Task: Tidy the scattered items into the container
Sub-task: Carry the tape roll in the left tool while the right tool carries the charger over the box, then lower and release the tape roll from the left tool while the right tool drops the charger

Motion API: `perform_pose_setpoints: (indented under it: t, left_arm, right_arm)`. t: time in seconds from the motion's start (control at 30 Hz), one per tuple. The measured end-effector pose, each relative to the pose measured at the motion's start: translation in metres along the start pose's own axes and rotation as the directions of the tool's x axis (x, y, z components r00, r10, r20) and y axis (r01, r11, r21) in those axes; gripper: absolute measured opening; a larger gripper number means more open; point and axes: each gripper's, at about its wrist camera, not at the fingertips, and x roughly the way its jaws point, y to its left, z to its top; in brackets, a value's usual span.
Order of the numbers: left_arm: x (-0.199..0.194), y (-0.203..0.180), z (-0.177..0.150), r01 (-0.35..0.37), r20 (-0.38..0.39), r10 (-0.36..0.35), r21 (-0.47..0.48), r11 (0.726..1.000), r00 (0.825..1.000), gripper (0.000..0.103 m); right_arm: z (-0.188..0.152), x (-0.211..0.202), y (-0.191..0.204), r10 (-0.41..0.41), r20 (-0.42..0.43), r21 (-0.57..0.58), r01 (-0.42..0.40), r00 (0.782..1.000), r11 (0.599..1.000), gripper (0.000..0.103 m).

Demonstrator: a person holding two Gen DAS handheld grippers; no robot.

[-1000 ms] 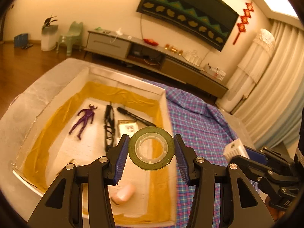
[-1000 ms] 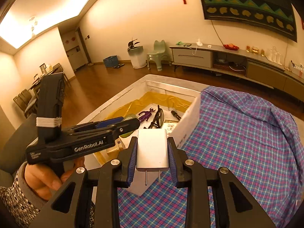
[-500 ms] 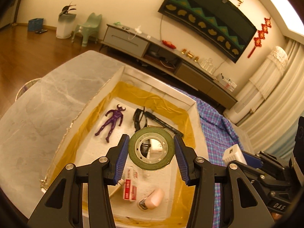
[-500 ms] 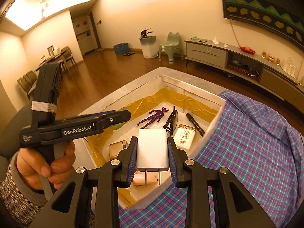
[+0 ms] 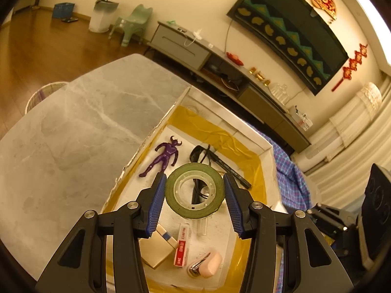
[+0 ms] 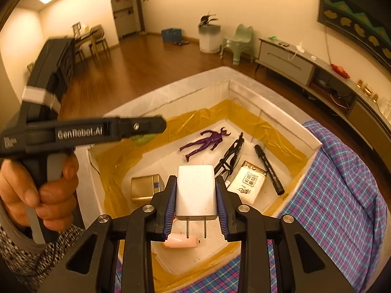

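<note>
Left claw (image 5: 194, 195) clamped on a green tape roll (image 5: 194, 191), roll held upright between blue pads, hanging over the white foam container (image 5: 265, 146). Right claw (image 6: 196, 204) clamped on a white plug adapter (image 6: 196, 190), prongs pointing back toward the camera, also above the container. Container sits on the grey marble table (image 5: 73, 134), with a plaid cloth (image 6: 342, 183) against its right side. Yellow film lines the inner walls. Inside on the floor: purple figurine (image 5: 164, 155), black glasses (image 6: 231, 156), black marker (image 6: 268, 168), white packet (image 6: 249, 184) with printed characters, tan box (image 6: 144, 188), red-and-white box (image 5: 182, 244), pink capped item (image 5: 207, 263) near the front wall. A hand (image 6: 36, 193) in a knit sleeve grips the left tool's handle in the right wrist view.
</note>
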Motion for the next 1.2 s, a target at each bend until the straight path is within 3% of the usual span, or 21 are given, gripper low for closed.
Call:
perform_pose_setpoints:
  t: [0.2, 0.43, 0.87, 1.2]
  left_arm:
    - [0.005, 0.003, 0.001, -0.004, -0.013, 0.004, -0.049, 0.999, 1.000, 0.049]
    - [0.008, 0.013, -0.001, 0.002, -0.036, -0.006, -0.117, 0.993, 0.999, 0.049]
    - [0.007, 0.017, 0.000, -0.001, -0.028, -0.004, -0.173, 0.985, 1.000, 0.049]
    - [0.009, 0.019, 0.000, 0.002, -0.033, -0.009, -0.201, 0.980, 0.999, 0.049]
  right_arm:
    - [0.014, 0.022, 0.005, -0.014, -0.066, -0.082, 0.009, 0.998, 0.997, 0.032]
    - [0.035, 0.058, 0.000, -0.020, -0.165, -0.076, 0.007, 0.986, 0.997, 0.032]
    - [0.057, 0.111, 0.010, -0.062, -0.266, -0.181, 0.014, 0.962, 0.983, 0.032]
    - [0.069, 0.133, -0.011, 0.009, -0.299, -0.068, -0.030, 0.954, 0.997, 0.032]
